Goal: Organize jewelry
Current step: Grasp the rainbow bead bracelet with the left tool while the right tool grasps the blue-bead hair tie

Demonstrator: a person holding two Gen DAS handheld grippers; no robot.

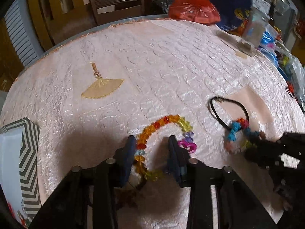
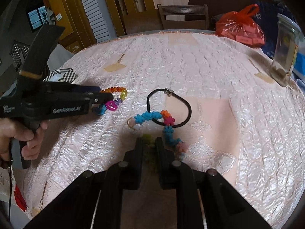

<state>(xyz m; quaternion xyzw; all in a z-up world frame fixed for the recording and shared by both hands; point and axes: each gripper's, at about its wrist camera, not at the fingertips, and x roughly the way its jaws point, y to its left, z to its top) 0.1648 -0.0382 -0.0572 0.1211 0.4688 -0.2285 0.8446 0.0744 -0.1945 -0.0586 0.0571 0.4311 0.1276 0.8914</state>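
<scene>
A rainbow bead bracelet (image 1: 164, 123) lies on the pink tablecloth (image 1: 152, 61). My left gripper (image 1: 152, 140) is open, its two fingers straddling the bracelet's left side low over the cloth; it also shows in the right wrist view (image 2: 103, 97) with the bracelet (image 2: 116, 93). A flower-bead bracelet (image 2: 152, 116) lies across a black hair tie (image 2: 187, 110); both show in the left wrist view, the bracelet (image 1: 236, 131) and the tie (image 1: 228, 103). My right gripper (image 2: 149, 141) has closed on the flower bracelet's green part (image 2: 148, 139).
A striped box (image 1: 28, 152) sits at the table's left edge, also in the right wrist view (image 2: 63, 75). A glass jar (image 2: 286, 51), a red plastic bag (image 2: 240, 28) and clutter fill the far right. A chair (image 2: 183, 17) stands behind the table.
</scene>
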